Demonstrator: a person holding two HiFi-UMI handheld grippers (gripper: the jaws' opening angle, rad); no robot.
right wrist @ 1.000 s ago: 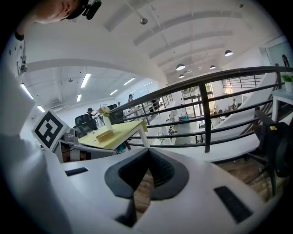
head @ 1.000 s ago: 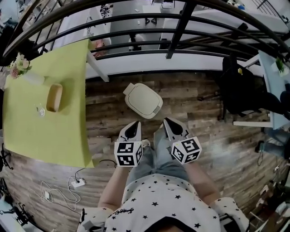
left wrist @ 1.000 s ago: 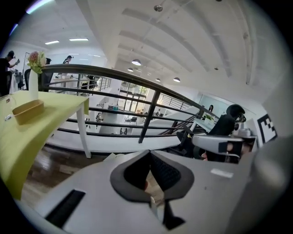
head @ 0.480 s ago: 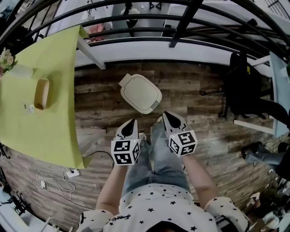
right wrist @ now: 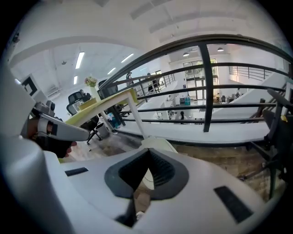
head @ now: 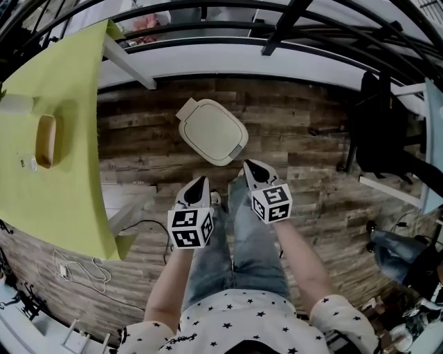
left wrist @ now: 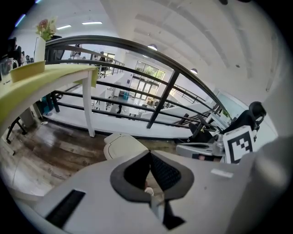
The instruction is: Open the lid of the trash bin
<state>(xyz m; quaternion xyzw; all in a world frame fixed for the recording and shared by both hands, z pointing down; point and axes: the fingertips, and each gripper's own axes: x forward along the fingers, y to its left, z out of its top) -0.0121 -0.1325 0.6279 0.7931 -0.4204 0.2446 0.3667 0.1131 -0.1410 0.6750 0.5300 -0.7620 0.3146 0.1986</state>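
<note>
Counting first. One trash bin (head: 213,131). Two grippers: left gripper (head: 200,181) and right gripper (head: 247,165), each with one marker cube at its rear. One table (head: 62,83) under a yellow-green cloth. One wooden bowl (head: 45,140) lies on the table. One black chair (head: 377,124) stands at the right. One black railing (head: 291,17) crosses the far side.

Trash bin: cream, with a rounded-rectangle top. The lid is down and flush all round. A small tab projects at the far-left corner. A grey strip runs along the near-right edge. The bin sits turned at an angle to the floor planks.

Location: the bin stands on the wooden floor (head: 297,159), between the table and the chair. It is on the near side of the railing, just ahead of both gripper tips in the head view. Each gripper view shows it beyond the jaw tips, with floor visible in between. Neither gripper touches it.

Jaws: on the left gripper the two jaws are pressed together at the tip, with nothing between them. The right gripper is the same, clenched and empty.

The grippers are held side by side above the person's knees, with the tips pointing toward the bin. The right tip is the nearer of the two.
</note>
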